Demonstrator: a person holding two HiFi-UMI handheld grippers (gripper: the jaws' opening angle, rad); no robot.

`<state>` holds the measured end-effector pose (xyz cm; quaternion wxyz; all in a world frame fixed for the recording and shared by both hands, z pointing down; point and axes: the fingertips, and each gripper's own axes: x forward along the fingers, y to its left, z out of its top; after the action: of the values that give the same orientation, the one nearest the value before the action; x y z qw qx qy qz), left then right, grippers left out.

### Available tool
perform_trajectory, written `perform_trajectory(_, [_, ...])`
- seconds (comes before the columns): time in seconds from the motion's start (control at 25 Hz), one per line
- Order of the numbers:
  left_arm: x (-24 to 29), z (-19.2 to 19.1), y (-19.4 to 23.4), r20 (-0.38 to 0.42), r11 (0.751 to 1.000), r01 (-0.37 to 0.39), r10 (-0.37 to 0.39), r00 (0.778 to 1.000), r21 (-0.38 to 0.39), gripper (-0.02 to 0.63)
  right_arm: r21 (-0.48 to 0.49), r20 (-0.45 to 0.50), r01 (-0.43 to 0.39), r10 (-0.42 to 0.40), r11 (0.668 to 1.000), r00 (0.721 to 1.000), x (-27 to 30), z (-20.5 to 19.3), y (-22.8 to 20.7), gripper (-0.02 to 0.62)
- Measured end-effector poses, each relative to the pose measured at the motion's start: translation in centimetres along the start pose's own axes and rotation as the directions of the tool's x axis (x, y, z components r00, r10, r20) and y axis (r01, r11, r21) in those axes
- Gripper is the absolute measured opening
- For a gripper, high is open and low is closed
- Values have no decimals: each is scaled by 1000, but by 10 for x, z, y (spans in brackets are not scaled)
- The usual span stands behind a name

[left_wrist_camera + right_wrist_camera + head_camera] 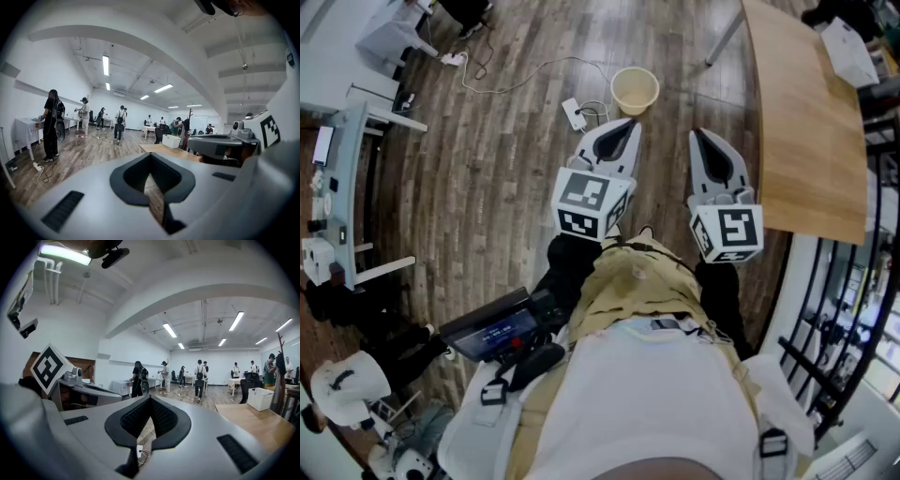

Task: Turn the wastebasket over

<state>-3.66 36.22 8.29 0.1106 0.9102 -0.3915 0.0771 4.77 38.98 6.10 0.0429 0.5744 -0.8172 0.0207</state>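
Head view: wastebasket (pixel 635 90), cream, round, stands upright with its mouth up on the wood floor (pixel 487 197), upper centre of the frame. It sits just beyond the tips of the left tongs (pixel 628 125), not touching them. Right tongs (pixel 697 133) are right of centre, also clear of the basket. Both tongs point up-frame side by side, with a marker cube (pixel 591 202) at the rear of the left pair and another at the rear of the right.

Left gripper view: tongs closed together, tips meeting, nothing gripped, only floor showing through the slit. Right gripper view: tongs together too, empty.

A white power strip (pixel 573 112) with its cable lies on the floor left of the basket, near the left tongs' tips. It also shows through the gap low in the right gripper view.

A wooden tabletop (pixel 806 131) runs down the right side of the head view, well apart from the basket. Both gripper views show people standing at the far end of a white room.
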Motion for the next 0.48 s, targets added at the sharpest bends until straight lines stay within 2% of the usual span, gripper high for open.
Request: perform_trajectory(0.48, [8,-7,3,-19,1000,20,-20,1000,-7,2,7,-14,14,-14,1000,1000,5,-8,0,20])
